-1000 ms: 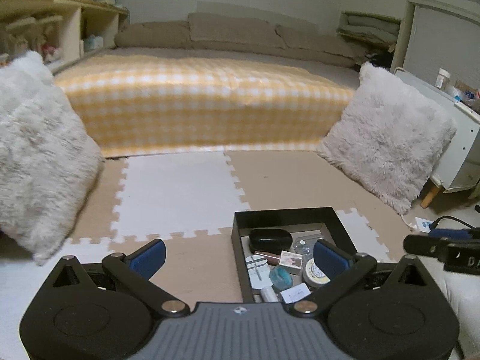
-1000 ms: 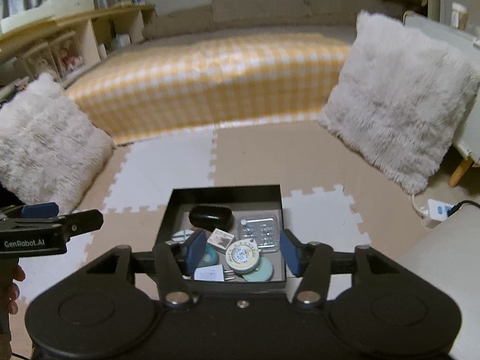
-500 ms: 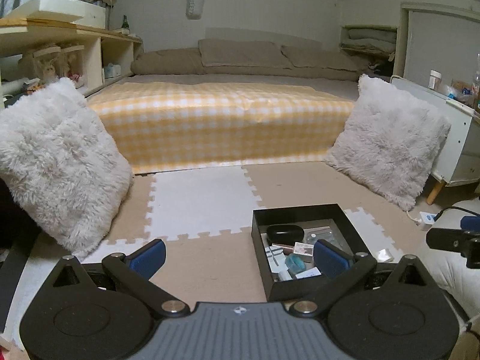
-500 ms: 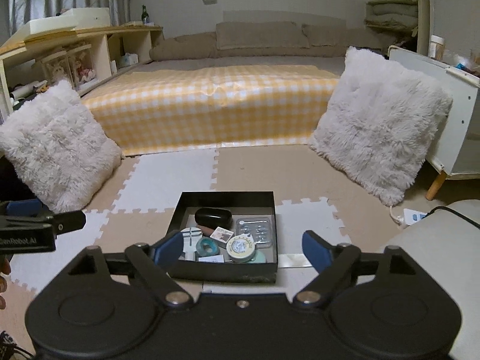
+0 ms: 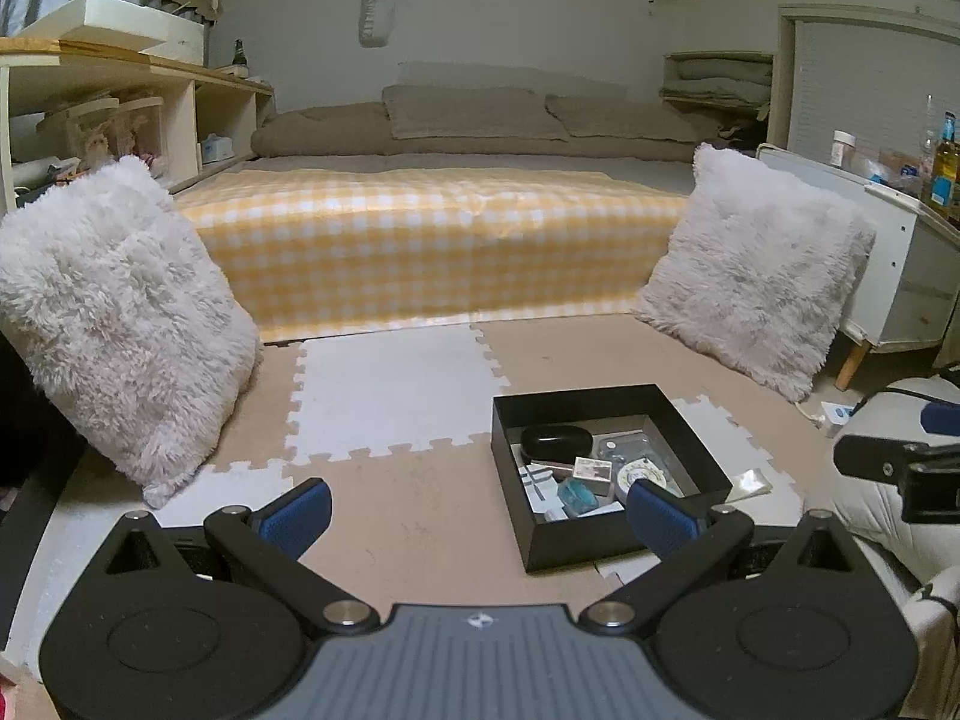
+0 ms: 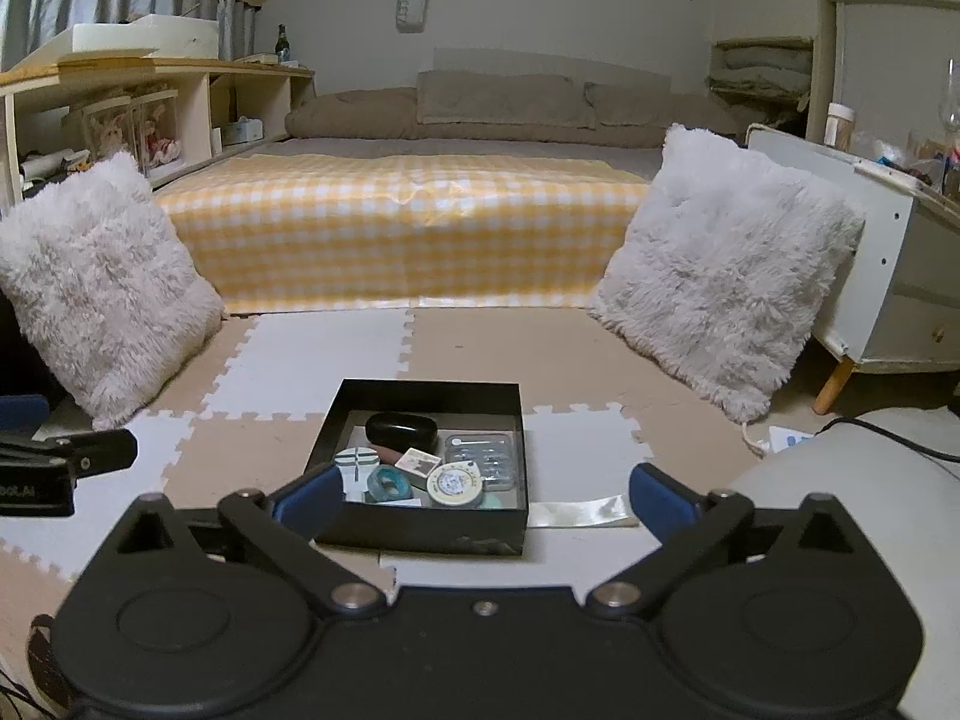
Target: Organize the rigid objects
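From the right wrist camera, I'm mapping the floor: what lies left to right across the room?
Left fluffy pillow → black box of small items → right fluffy pillow → white cabinet.

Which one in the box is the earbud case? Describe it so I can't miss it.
Find the black box on the foam mat in front of the yellow checked bed. The earbud case lies at its back edge: a glossy black rounded oval, the only dark item among pale bits.

Dim, warm indoor light, no lamp in sight; soft shadows. Both views bulge and go black at the corners (fisheye), and the far room looks slightly soft.
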